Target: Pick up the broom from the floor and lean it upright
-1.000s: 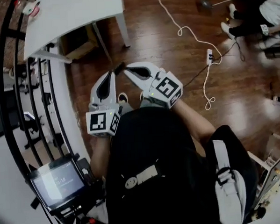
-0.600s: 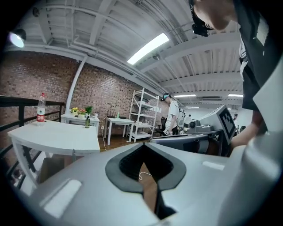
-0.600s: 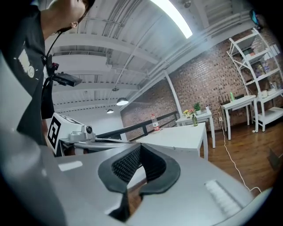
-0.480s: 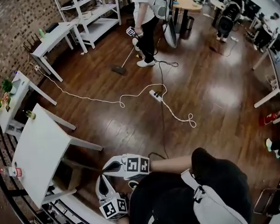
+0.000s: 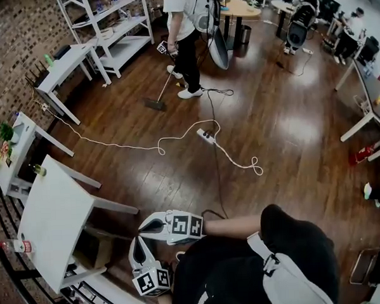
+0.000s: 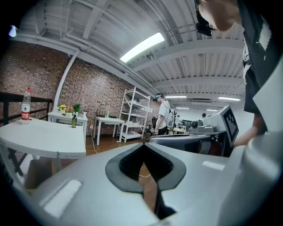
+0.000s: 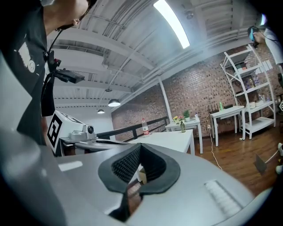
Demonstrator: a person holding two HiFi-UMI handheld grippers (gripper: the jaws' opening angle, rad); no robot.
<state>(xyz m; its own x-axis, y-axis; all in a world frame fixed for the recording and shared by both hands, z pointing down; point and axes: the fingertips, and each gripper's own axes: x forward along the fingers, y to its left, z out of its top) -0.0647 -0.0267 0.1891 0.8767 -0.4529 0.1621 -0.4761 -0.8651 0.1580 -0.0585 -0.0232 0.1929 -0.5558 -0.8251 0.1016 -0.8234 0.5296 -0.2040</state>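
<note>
Holding: nothing. Both my grippers are empty and tucked close in front of my body.
Left gripper [image 5: 138,242]: my jaws are clenched, tip against tip. Only floor shows through the oval gap behind the pads. In the head view it points up the frame, toward the corner of the white table [image 5: 50,219].
Right gripper [image 5: 145,226]: clenched as well, tips pressed together with nothing between them. It lies crosswise, pointing to the left of the head view, its tips just beside those of my left one.
Broom [image 5: 161,92]: far across the room, well apart from both my grippers. Its head rests on the wooden floor [image 5: 290,130] and its handle slants up toward the other person.
Other person [image 5: 185,34]: standing near the white shelving [image 5: 113,25], with a marker-cube gripper at the top of the handle.
Table: just to the left of my grippers, with a red-labelled bottle [image 5: 16,231] near its outer edge.
Cable: a white cable [image 5: 170,138] snakes over the floor between me and the broom, joining a power strip [image 5: 205,135].
</note>
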